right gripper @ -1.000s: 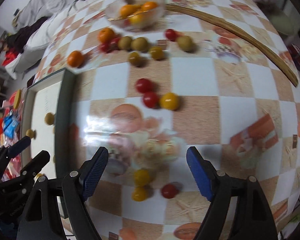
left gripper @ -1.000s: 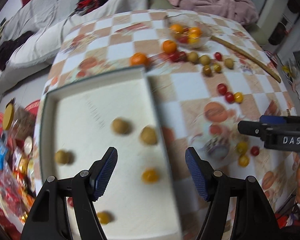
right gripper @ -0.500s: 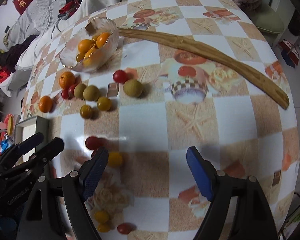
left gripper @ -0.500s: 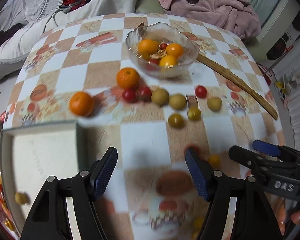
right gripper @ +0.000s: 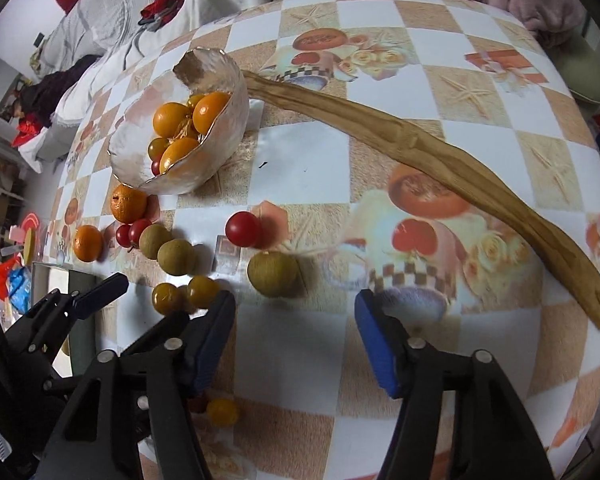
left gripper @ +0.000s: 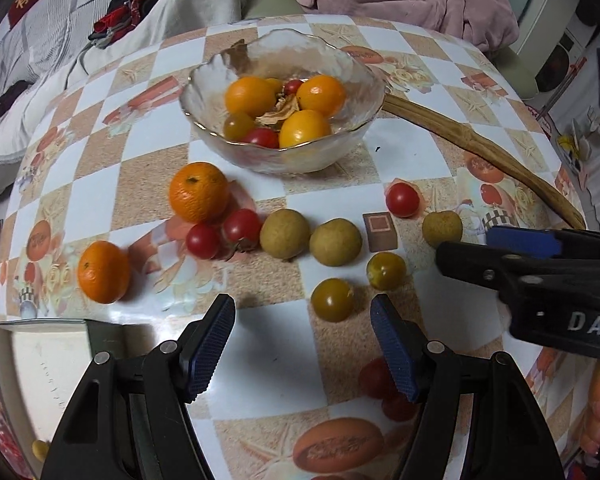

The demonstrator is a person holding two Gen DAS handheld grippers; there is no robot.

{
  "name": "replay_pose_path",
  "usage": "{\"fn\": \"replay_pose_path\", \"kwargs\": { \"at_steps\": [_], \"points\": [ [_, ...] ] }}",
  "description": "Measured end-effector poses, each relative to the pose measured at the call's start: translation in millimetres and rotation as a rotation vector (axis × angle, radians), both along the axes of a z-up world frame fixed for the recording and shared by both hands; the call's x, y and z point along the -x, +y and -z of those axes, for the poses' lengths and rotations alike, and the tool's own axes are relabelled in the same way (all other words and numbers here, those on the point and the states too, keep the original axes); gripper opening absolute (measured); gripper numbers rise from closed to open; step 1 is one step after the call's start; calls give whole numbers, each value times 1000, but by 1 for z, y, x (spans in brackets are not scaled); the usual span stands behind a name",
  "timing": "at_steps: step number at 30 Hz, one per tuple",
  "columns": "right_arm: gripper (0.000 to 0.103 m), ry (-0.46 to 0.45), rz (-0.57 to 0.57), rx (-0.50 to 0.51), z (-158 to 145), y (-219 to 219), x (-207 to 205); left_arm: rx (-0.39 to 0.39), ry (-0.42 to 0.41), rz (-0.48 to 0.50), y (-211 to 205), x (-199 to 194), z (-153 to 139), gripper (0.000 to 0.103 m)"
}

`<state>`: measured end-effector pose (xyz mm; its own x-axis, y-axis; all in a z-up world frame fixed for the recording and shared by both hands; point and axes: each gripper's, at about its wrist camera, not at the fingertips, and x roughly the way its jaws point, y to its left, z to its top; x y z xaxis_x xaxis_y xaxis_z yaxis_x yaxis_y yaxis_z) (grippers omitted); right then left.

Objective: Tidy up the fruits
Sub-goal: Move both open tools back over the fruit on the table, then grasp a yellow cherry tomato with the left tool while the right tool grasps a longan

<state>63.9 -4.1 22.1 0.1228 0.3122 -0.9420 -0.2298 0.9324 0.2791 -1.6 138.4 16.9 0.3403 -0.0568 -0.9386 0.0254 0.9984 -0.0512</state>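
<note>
Longan (right gripper: 274, 274), light, round and roll-prone with a thin brittle shell, is sat mid-table ahead of the closing, still empty right hand-held gripper (right gripper: 296, 340); it should be pinched gently across its middle.

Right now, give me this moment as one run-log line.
left gripper: open, empty | right gripper: closing, empty | longan: just ahead | glass bowl: holds fruit
</note>
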Motion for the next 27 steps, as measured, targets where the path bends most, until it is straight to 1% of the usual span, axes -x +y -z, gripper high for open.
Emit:
{"fn": "replay_pose_path", "kwargs": {
  "at_steps": [6,7,8,9,10,11,12,13,15,16,17,18,20,27],
  "points": [
    [61,-16,-41,-3,0,11,-6,6,-1,-4,-4,-4,3,71],
    [54,-20,-48,1,0,13,-7,4,0,-4,-5,-4,3,70],
    [48,-24,-56,10,0,16,-7,8,2,-4,-5,-4,4,67],
    [32,-26,-64,19,0,19,-7,18,6,-1,-5,-4,4,60],
    [28,-22,-67,19,1,21,-7,22,6,1,-5,-3,4,58],
    [28,-23,-64,14,0,21,-6,16,5,6,-6,-2,4,56],
    [29,-20,-61,9,0,20,-6,10,3,12,-7,-2,4,51],
    [29,-16,-56,2,0,19,-5,5,-1,18,-8,-1,3,43],
    [29,-3,-36,-16,0,12,-2,-1,-7,24,-7,-1,3,37],
    [29,2,-28,-23,0,8,0,8,-7,22,-6,-1,3,30],
    [29,6,-17,-30,-2,4,2,42,-8,25,-4,-1,2,24],
    [29,9,-6,-37,-3,0,5,57,-5,26,-4,-1,2,23],
    [29,15,11,-44,-5,-7,11,51,-7,35,-5,1,1,23],
    [29,26,27,-59,-16,-18,38,71,-6,50,-9,21,-9,23]
  ]
}}
